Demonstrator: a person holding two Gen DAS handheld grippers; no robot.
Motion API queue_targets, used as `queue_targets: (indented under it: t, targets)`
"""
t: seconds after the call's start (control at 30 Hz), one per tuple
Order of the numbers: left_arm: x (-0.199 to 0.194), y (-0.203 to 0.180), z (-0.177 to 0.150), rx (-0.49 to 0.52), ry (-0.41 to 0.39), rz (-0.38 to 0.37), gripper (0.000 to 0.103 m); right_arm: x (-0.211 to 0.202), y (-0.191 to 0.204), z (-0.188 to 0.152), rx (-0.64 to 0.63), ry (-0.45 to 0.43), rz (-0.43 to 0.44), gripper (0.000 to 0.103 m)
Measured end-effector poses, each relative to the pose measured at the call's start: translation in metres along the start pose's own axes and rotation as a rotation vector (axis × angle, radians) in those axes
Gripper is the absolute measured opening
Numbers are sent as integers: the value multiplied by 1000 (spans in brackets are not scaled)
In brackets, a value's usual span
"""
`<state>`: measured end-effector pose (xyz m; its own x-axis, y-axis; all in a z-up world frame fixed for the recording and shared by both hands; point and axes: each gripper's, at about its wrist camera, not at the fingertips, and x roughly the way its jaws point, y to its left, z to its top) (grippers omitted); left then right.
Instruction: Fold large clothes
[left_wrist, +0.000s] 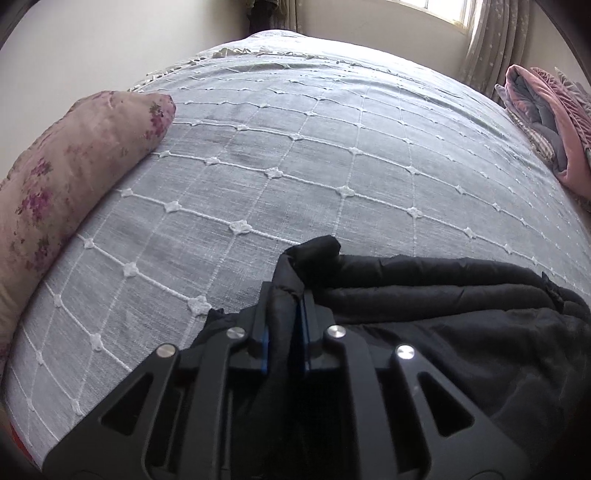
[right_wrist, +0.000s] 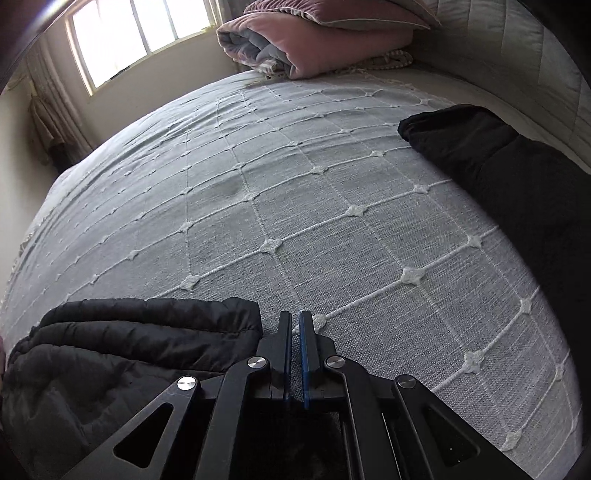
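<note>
Left wrist view: left gripper (left_wrist: 286, 295) at bottom centre, jaws narrow and pinching a rolled edge of the black puffer jacket (left_wrist: 443, 314); fabric sits between the blue pads and bulges out above the fingertips. Rest of the jacket spreads over the lower right of the frame, lying on the bed. Surface is a grey bedspread (left_wrist: 295, 166) with a white stitched diamond grid and small knotted flowers at the crossings, mostly flat. Floral pillow (left_wrist: 74, 166) along the left edge, resting on the bedspread. Folded pink and grey quilt (left_wrist: 546, 122) at the right edge. Curtain (left_wrist: 495, 44) and a bright window at upper right, plain pale wall at upper left. Right wrist view: right gripper (right_wrist: 294, 317) at bottom centre, jaws all but closed, only bedspread (right_wrist: 295, 184) visible through the slim gap, nothing held. Jacket (right_wrist: 129, 339) bunched at lower left, just beside the left finger. A second dark garment (right_wrist: 517, 177) lies at the right edge. Folded quilt (right_wrist: 314, 48) top centre, window (right_wrist: 140, 37) upper left, padded headboard (right_wrist: 517, 48) upper right.
</note>
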<state>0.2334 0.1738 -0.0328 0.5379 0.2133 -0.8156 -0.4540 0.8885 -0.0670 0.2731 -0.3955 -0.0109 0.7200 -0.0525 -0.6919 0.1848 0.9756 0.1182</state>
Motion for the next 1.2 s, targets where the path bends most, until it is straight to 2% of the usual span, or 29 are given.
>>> queue_targets:
  t: [0.1, 0.17, 0.23, 0.27, 0.3, 0.37, 0.4, 0.43, 0.53, 0.57, 0.63, 0.7, 0.77, 0.8, 0.83, 0.9, 0.97, 1.03, 1.2]
  targets:
    - [-15, 20, 5, -104, -37, -25, 26, -16, -3, 2, 6, -25, -64, 6]
    - [-42, 38, 6, -188, -97, -34, 27, -38, -10, 5, 26, -58, -88, 13]
    - [-73, 49, 6, -224, -142, -10, 28, -63, -14, 5, 32, -79, -129, 21]
    - [-88, 50, 5, -228, -156, -16, 32, -74, -15, 5, 26, -95, -137, 24]
    - [-98, 50, 4, -225, -163, -28, 35, -90, -15, 2, 19, -119, -135, 30]
    - [-131, 43, -1, -194, -194, -65, 40, -122, -13, -9, 12, -169, -88, 54]
    - [-140, 38, -3, -177, -205, -79, 40, -134, -12, -15, 9, -192, -54, 71]
    - [-154, 28, -9, -140, -214, -110, 44, -145, -9, -21, -3, -212, -10, 75]
    - [-171, -21, -29, 0, -179, -254, 55, -152, 15, -33, -83, -173, 109, 75]
    - [-169, -39, -37, 36, -147, -297, 55, -151, 23, -36, -98, -158, 134, 75]
    - [-153, -77, -54, 91, -70, -284, 55, -140, 50, -48, -142, -89, 200, 75]
    - [-138, -107, -71, 165, -28, -290, 55, -131, 72, -60, -192, -50, 238, 75]
    - [-121, -131, -88, 248, 5, -261, 55, -125, 88, -71, -241, -33, 210, 75]
    - [-111, -139, -95, 286, 20, -223, 55, -121, 94, -75, -266, -30, 180, 75]
    - [-104, -142, -98, 303, 27, -203, 55, -114, 98, -78, -291, -18, 148, 75]
    - [-91, -138, -97, 287, 62, -211, 55, -91, 97, -85, -315, 27, 121, 76]
    - [-88, -132, -94, 245, 84, -226, 55, -73, 91, -88, -283, 68, 146, 77]
    - [-90, -130, -94, 241, 80, -228, 55, -68, 87, -88, -257, 85, 159, 77]
    - [-100, -130, -100, 253, 53, -227, 55, -61, 92, -92, -294, 101, 127, 77]
